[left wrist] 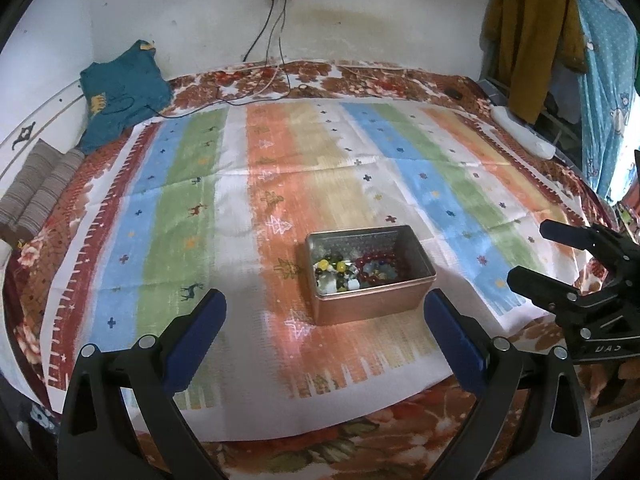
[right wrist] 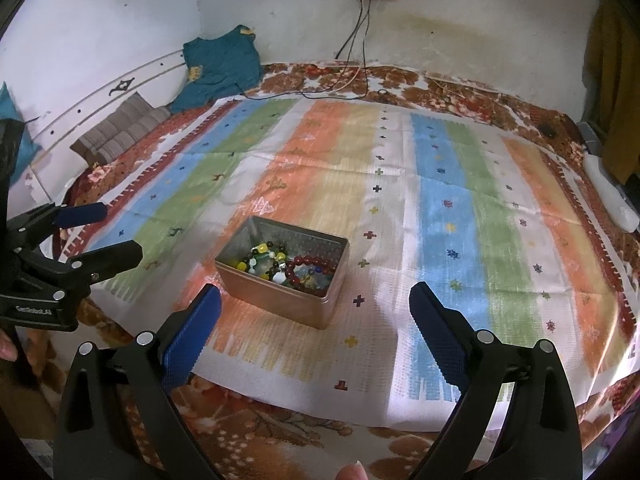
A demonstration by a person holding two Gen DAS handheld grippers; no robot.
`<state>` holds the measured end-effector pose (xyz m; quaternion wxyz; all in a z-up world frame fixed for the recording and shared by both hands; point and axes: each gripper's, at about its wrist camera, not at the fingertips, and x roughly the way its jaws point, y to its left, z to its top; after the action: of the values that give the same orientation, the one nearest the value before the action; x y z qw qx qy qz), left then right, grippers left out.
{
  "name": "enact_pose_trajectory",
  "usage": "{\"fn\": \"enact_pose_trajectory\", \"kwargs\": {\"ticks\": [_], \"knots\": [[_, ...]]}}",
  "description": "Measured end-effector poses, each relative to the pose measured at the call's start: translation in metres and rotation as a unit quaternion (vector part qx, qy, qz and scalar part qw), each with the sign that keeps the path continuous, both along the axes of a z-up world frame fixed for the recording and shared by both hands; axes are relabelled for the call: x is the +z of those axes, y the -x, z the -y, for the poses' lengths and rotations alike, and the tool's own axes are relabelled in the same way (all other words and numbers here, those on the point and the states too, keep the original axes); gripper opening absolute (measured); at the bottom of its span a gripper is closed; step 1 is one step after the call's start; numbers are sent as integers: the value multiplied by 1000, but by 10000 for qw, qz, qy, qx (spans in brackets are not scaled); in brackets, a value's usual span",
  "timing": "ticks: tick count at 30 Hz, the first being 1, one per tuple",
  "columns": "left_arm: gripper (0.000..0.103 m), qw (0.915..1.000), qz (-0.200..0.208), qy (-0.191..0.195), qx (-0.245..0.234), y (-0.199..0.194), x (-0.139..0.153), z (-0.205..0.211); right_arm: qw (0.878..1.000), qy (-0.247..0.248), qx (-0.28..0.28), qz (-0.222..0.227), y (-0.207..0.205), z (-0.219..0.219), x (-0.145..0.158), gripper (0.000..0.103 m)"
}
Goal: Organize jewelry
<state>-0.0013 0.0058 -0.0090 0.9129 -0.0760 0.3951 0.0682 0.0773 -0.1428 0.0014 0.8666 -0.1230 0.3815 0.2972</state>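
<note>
A copper-coloured metal tin (left wrist: 372,312) stands open on the striped cloth, holding a dark red bead bracelet (left wrist: 378,262) and mixed yellow, green and white beads (left wrist: 332,274). The tin also shows in the right wrist view (right wrist: 280,300), with the red bracelet (right wrist: 316,266) at its right side. My left gripper (left wrist: 324,312) is open and empty, just in front of the tin. My right gripper (right wrist: 314,304) is open and empty, near the tin's front. Each gripper shows in the other's view: the right one (left wrist: 532,254), the left one (right wrist: 116,232).
The striped cloth (left wrist: 280,184) covers a floral blanket (left wrist: 360,444) on a bed against a white wall. A teal garment (left wrist: 120,88), folded striped fabric (left wrist: 36,192), cables (left wrist: 272,80) and a white power strip (left wrist: 524,132) lie around the edges. Clothes hang at right.
</note>
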Motion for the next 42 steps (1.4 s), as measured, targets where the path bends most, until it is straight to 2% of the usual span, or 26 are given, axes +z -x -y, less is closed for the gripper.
{"fn": "enact_pose_trajectory", "kwargs": {"ticks": [5,10,24,42], "knots": [[97,9998,78,-187,-44,2,2,5,9997,-208,-91,67,0,6,5,96],[97,9992,258,-284,-112,7,5,10,9998,-182,-79,88,1,6,4,96],[97,9984,445,-244,-264,12,10,14,9995,-96,42,301,12,2,5,96],[97,9983,445,-242,-287,13,10,15,9995,-144,36,270,16,3,6,96]]}}
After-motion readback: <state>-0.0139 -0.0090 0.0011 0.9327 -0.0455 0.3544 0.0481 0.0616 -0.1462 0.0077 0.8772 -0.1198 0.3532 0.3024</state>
